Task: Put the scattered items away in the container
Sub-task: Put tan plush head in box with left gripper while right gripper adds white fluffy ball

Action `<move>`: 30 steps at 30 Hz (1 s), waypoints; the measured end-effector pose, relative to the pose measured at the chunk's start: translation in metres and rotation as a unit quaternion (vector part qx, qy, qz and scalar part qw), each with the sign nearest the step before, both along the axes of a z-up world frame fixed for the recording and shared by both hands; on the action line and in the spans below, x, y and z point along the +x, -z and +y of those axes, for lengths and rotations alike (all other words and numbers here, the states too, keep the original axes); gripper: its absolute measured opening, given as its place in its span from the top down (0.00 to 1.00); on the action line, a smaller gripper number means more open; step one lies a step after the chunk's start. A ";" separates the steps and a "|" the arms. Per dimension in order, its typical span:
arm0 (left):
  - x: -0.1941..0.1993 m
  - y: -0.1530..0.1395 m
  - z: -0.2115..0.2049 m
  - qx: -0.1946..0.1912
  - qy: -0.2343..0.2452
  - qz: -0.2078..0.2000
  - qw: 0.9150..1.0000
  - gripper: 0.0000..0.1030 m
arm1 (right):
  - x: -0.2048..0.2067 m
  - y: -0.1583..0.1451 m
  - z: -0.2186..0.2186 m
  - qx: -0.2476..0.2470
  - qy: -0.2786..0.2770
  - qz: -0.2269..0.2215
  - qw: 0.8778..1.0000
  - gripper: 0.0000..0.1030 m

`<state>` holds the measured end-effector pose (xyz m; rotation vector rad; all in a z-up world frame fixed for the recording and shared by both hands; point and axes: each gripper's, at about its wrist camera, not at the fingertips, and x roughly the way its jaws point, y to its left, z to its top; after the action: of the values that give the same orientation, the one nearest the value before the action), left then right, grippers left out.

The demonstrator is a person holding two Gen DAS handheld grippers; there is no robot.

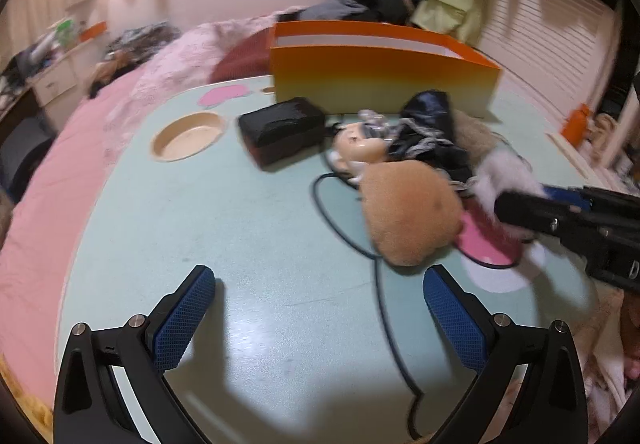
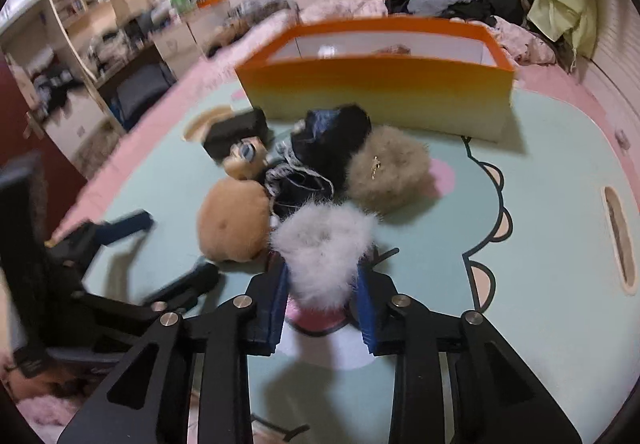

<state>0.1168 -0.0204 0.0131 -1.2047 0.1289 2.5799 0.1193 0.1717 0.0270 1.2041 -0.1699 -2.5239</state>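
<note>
The right gripper [image 2: 322,296] was closed on a white fluffy pompom [image 2: 324,248], its 2 fingers pressing the fur from left and right at the near edge of the pile. The orange box [image 2: 376,84] stood straight ahead at the far side of the table [image 2: 540,284], beyond the pile. The left gripper [image 1: 316,320] was wide open, empty, over bare table, farther from the pompom.
</note>
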 end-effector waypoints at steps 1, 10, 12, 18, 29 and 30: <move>0.001 -0.005 0.001 0.014 0.006 0.002 1.000 0.00 | 0.003 -0.003 0.004 -0.007 0.005 0.008 1.000 0.70; -0.026 -0.028 0.037 0.021 0.057 0.027 0.998 0.27 | 0.014 -0.013 0.025 -0.002 0.046 0.029 0.999 0.70; -0.032 -0.017 0.043 0.024 0.061 -0.007 0.998 0.55 | 0.015 -0.016 0.027 0.001 0.050 0.035 0.998 0.70; -0.017 -0.033 0.021 0.065 0.065 -0.003 0.996 0.58 | 0.014 -0.017 0.037 0.004 0.061 0.035 0.998 0.70; -0.074 -0.129 0.009 0.087 0.040 0.105 0.990 0.58 | -0.042 -0.062 0.047 0.004 0.057 0.087 0.995 0.70; -0.086 -0.134 0.012 0.092 0.041 0.107 0.989 0.58 | -0.050 -0.069 0.047 0.006 0.056 0.096 0.994 0.70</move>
<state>0.0307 -0.0084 0.1470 -0.8403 -0.0151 2.5775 0.0689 0.2182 0.0965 0.9748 -0.1786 -2.7225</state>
